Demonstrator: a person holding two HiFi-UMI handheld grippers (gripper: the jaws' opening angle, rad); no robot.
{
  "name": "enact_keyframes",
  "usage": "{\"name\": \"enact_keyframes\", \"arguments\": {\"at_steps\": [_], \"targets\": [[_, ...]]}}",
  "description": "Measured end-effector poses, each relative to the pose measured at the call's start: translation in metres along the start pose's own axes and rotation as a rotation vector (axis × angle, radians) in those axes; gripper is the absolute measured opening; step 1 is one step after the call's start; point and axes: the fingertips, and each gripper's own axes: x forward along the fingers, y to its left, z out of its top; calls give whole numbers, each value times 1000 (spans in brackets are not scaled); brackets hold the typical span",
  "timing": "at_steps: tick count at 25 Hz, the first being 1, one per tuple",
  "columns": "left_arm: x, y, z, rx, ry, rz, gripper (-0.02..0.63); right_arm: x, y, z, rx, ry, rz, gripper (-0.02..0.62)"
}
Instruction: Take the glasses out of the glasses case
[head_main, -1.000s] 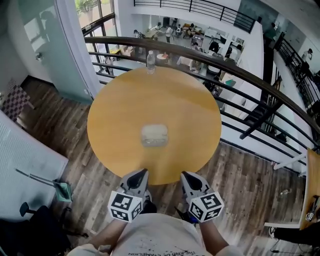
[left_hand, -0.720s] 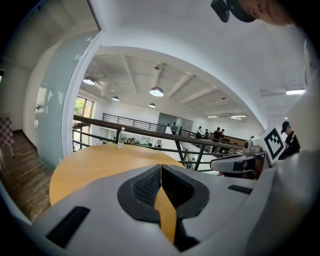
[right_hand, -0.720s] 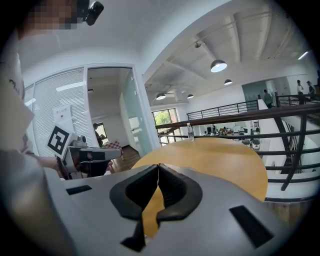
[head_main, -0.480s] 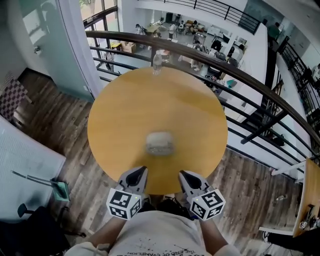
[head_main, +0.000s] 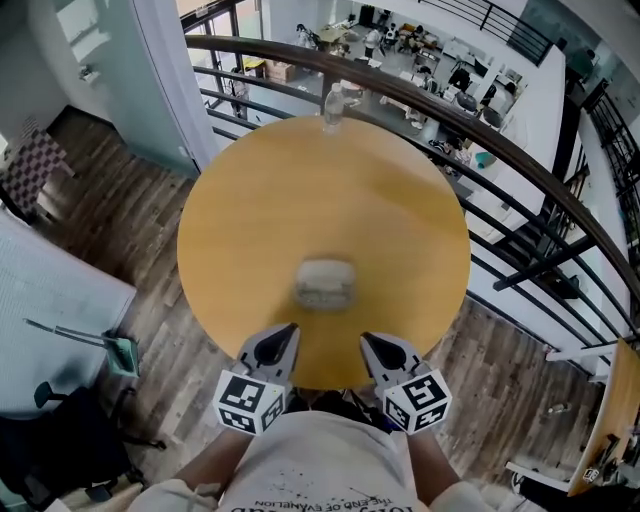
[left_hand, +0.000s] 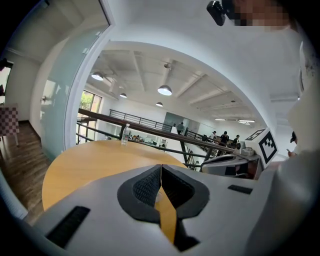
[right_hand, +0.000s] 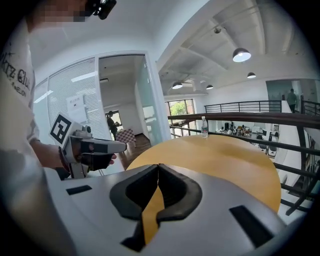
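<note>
- Left gripper view first: the left gripper (left_hand: 161, 169) has its jaws clenched. The dark ribbed pads (left_hand: 147, 186) meet along one thin seam, with nothing pinched between them.
- Right gripper view, same story: the right gripper (right_hand: 158, 169) has its jaws pressed together at the tips and grasps nothing.
- Head view now: both grippers sit side by side at the near rim of the round wooden bench (head_main: 300, 190), tips pointing across it.
- The glasses case (head_main: 325, 282) lies on the bench, just ahead of the two sets of jaws and roughly centred between them.
- Neither gripper touches it. The case is pale and blurred, so I cannot tell how its lid stands.
- A water bottle (head_main: 333, 105) stands upright at the far rim, right by the dark railing (head_main: 520, 165).
- Both gripper views pick up that bottle across the yellow top.
- The left gripper view also catches the right gripper off to its right, marker cube (left_hand: 265, 143) showing.
- The right gripper view catches a hand (right_hand: 97, 161) wrapped round the left gripper on its left side.
- Only the head view takes in the case.
</note>
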Motion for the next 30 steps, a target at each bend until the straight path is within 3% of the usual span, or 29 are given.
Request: {"name": "enact_keyframes", "arguments": {"at_steps": [9,13,18,30], "targets": [[29,15,-5,-16,41,27,25,30,-31,-3,-42,77,43,26],[39,28,-7,-23,61,27,25,58,-37,-8,-116,131,85,26],[56,41,-15,-36,79,30,25,89,-42,-32,-240,230,150,26],[78,60,-48,-104,140,53,25,138,-63,-85,-364,402,247,26]]}}
